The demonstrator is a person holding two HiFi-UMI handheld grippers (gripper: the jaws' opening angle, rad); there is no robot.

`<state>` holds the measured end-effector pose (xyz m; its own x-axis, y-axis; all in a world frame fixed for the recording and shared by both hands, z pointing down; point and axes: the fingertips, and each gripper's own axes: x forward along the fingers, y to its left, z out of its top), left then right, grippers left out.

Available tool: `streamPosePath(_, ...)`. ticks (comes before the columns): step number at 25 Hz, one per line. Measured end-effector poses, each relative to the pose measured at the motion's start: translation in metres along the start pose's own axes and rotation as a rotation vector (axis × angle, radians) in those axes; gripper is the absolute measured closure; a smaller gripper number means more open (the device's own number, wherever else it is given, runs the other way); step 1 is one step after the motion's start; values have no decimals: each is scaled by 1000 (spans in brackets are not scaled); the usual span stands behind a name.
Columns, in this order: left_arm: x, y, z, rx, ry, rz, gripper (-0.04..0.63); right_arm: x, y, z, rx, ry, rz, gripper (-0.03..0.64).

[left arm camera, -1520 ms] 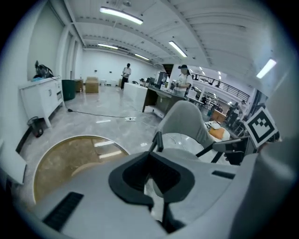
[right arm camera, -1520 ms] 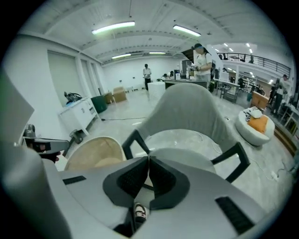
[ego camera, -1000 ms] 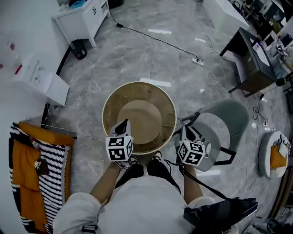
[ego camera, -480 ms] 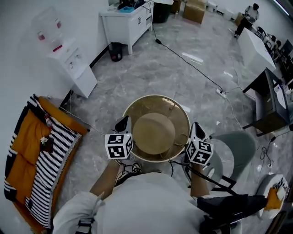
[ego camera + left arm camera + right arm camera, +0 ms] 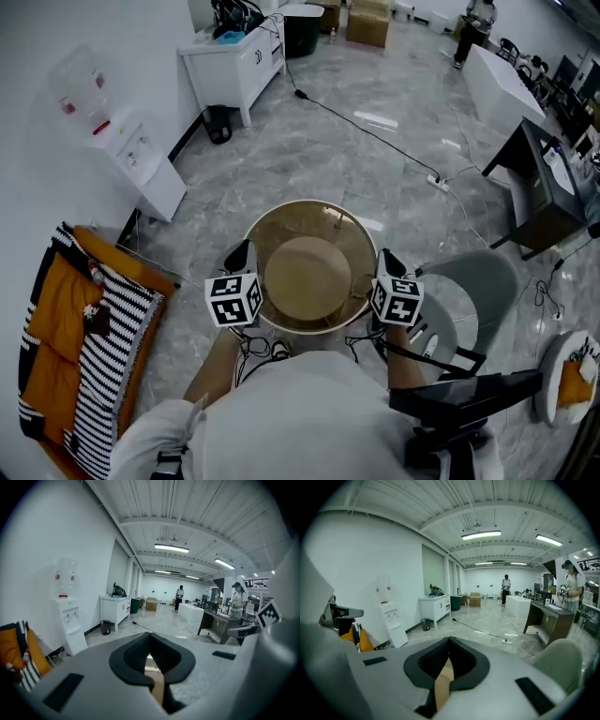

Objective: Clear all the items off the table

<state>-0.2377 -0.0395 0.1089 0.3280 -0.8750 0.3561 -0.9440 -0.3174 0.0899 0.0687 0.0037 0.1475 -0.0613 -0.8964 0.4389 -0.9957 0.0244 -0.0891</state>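
1. Head view, looking steeply down: I hold a round tan basket (image 5: 305, 272) in front of my body, above a grey marble-patterned floor (image 5: 309, 141). No desk lies under it.
2. My left gripper (image 5: 239, 255) is clamped on the basket's left side. My right gripper (image 5: 386, 262) is clamped on the right side, directly opposite.
3. Left gripper view: the jaws are closed on a thin tan strip, the basket's rim (image 5: 158, 688), which stands edge-on between the black pads.
4. Right gripper view: much the same, with the jaws pinched tight on a tan edge of that rim (image 5: 442, 684).
5. The basket looks empty. I see only its bare round bottom.
6. Around me are a grey chair (image 5: 473, 286) just to the right and an orange and black-striped blanket (image 5: 94, 347) at the left. A water dispenser (image 5: 141, 159) stands against the wall, with a white cabinet (image 5: 234, 61) further along.
7. My reading of the step: the basket is already off the desk and held in the air two-handed, partway to wherever it goes.
8. The next move calls for choosing a free spot to put it down. Both grippers need to be level with each other so the thin rim does not twist or slip. I would lower the basket until its bottom rests, and only then let the jaws part.
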Motion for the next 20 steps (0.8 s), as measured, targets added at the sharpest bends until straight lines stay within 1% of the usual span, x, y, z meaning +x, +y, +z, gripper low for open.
streamPosePath(5,-1,-9,-1,-2,-6,-1,588,0,-1,1,0,5,11,594)
streamPosePath(15,-2,-12,-4,-4,-1,-5,588,0,8,-1,-13,18,23,594)
streamPosePath(20,6,-3,-3,-6,-2,-8,588,11,17,0,-18,17,27,594)
